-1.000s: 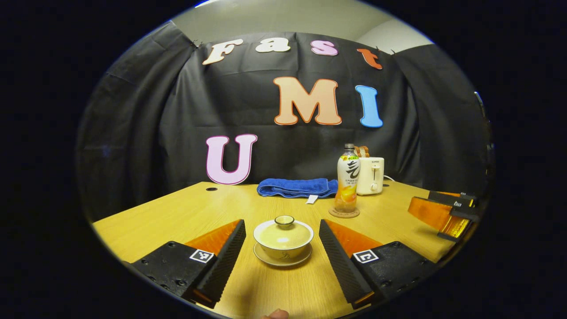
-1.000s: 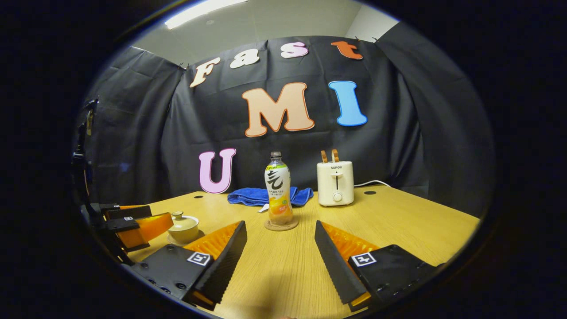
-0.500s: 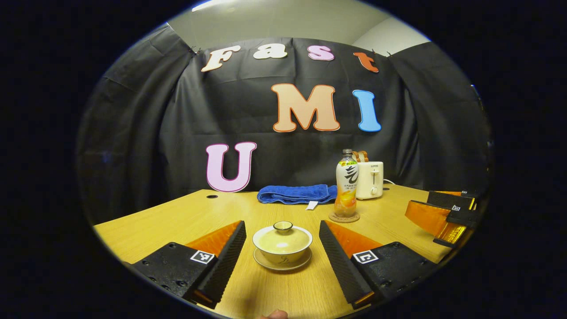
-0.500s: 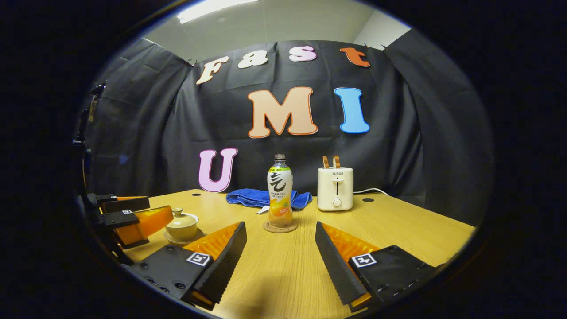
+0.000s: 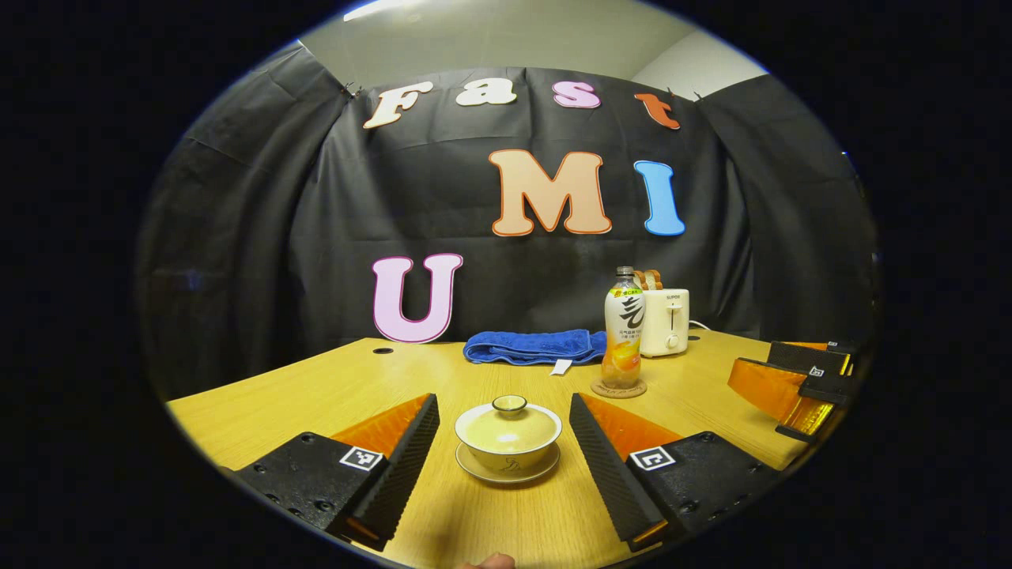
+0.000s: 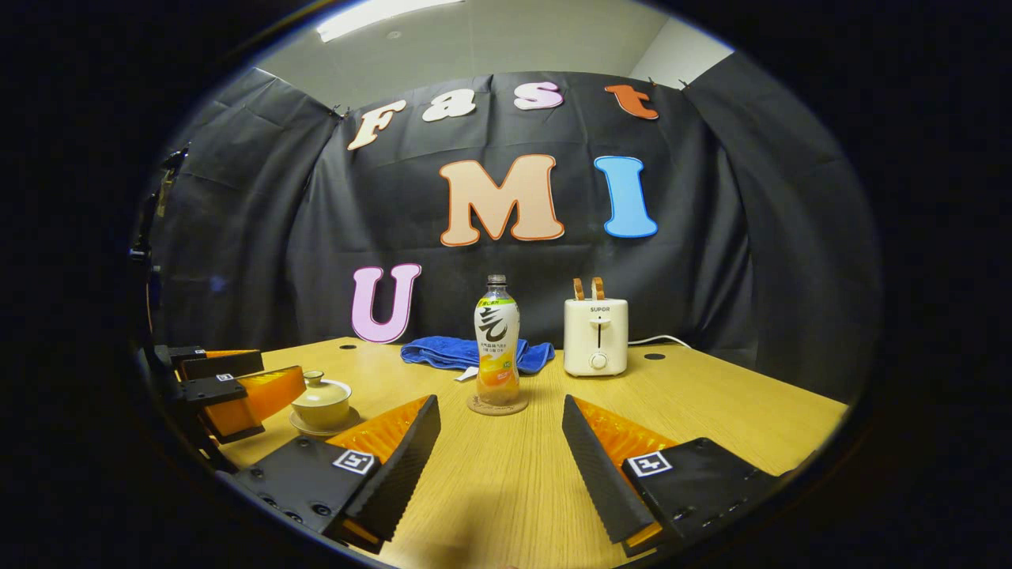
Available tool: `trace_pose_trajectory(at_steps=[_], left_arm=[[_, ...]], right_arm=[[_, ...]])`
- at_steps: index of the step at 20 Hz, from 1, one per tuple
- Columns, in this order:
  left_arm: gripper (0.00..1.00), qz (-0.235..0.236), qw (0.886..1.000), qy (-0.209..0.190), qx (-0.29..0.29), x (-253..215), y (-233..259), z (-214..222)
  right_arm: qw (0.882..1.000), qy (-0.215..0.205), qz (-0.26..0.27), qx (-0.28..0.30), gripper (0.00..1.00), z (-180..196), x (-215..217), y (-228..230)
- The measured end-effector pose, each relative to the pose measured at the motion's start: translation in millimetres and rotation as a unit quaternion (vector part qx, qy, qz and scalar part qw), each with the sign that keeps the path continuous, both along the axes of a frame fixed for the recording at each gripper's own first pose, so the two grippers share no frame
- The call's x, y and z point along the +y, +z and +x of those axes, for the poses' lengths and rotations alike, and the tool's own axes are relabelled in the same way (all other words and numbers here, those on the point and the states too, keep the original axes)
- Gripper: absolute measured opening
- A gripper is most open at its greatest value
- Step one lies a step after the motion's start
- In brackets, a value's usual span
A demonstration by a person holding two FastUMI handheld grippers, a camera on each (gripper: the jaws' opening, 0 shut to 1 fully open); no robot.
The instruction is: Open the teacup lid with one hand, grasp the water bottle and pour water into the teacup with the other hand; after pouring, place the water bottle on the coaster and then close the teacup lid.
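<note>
— Hovering over the near edge of the worktop (image 5: 300, 395), the left gripper (image 5: 504, 442) has its jaws apart, the lidded teacup (image 5: 508, 435) on its saucer between them, untouched.
— And the right gripper (image 6: 501, 442)?
— Jaws apart too, holding nothing; the water bottle (image 6: 496, 341) stands upright on the coaster (image 6: 497, 407) ahead, near the back edge beside a blue towel (image 6: 451, 351) and toaster (image 6: 596, 336)

My views are sharp; a ceiling light (image 6: 379, 12) glares overhead, and the table (image 6: 711, 403) curves at the edges.
</note>
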State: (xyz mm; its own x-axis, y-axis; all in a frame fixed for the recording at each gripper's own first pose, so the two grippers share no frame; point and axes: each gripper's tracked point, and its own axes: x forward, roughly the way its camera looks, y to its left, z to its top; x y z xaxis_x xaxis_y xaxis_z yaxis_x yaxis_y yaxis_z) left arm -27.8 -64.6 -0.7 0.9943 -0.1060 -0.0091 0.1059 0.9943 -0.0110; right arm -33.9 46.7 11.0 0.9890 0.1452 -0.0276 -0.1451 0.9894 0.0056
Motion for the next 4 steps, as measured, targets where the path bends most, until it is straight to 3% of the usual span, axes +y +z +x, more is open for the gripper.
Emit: trace_pose_trajectory(at_steps=[4], left_arm=[[0.96, 0.0, 1.0, 0.0, 0.0, -0.2, 0.0, -0.1]], right_arm=[[1.0, 0.0, 0.0, 0.0, 0.95, 0.4, 0.8, -0.1]])
